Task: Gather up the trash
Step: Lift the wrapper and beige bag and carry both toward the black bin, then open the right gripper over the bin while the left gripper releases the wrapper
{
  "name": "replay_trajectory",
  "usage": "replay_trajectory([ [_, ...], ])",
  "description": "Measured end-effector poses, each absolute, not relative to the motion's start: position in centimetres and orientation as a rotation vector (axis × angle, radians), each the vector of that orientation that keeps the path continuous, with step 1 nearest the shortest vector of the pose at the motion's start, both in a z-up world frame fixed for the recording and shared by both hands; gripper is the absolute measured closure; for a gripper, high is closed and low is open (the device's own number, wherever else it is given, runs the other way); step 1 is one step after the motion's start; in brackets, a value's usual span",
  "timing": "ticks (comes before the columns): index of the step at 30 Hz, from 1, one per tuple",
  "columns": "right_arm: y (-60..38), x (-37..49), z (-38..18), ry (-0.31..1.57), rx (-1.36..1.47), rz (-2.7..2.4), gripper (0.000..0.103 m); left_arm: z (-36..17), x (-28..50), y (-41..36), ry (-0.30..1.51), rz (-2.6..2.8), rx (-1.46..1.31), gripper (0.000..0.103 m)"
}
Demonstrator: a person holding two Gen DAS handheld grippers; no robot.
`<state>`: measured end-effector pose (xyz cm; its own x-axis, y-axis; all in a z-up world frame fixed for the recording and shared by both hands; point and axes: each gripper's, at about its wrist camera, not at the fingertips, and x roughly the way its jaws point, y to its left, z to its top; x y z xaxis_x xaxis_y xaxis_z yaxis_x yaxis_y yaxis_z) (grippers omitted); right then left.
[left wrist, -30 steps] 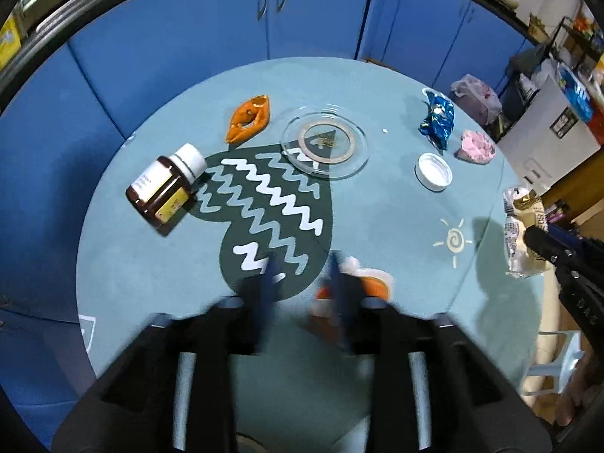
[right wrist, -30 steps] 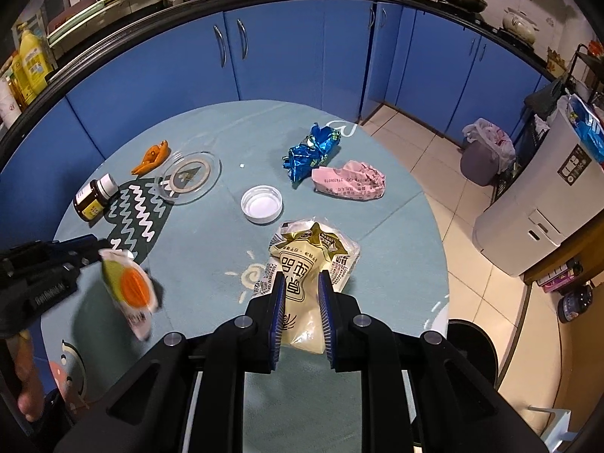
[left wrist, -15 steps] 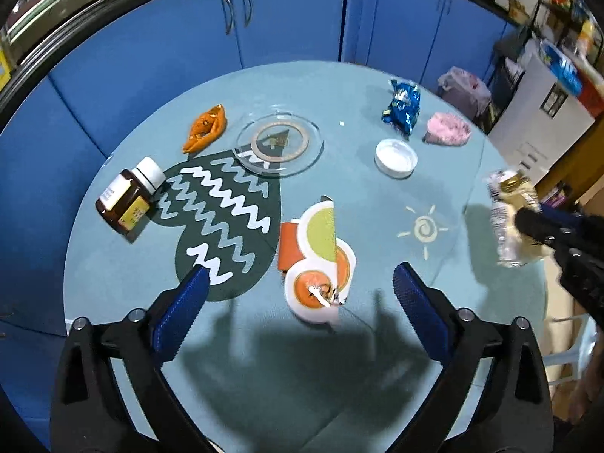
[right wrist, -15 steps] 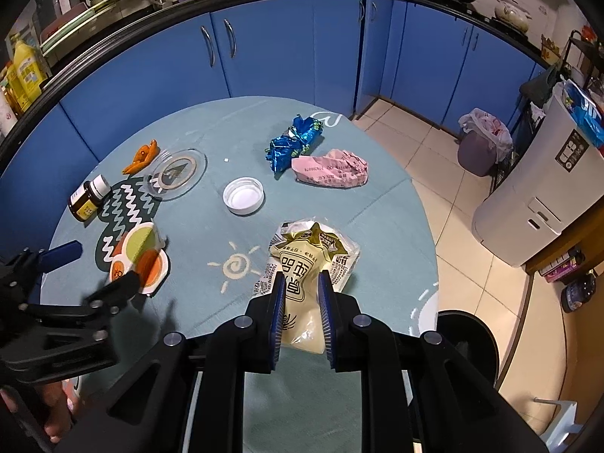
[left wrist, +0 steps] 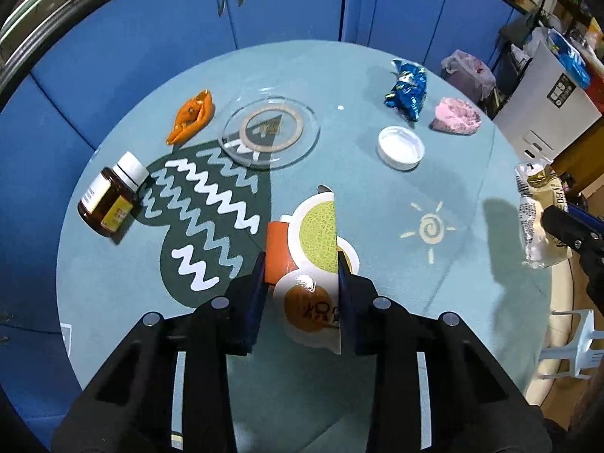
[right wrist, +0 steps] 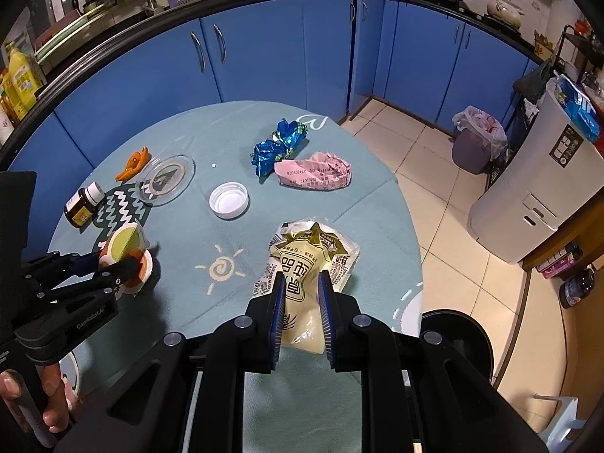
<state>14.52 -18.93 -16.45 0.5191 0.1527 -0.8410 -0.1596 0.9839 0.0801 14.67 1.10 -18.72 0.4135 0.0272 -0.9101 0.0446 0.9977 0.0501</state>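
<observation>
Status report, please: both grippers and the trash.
Right gripper shut on yellow bag. Left gripper around melon wrapper, closing. Nothing blocking.

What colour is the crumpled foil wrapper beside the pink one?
Shiny blue foil wrapper, clearest in the right wrist view.
</observation>
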Motion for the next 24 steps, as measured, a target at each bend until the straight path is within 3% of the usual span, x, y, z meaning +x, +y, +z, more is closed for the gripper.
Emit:
replay_trajectory([
  [24, -28.2, 10.4, -14.9, 0.954, 0.090, 0.054, 0.085, -15.5, 13.5, -9.3, 1.069, -0.164, 0.206, 0.068],
])
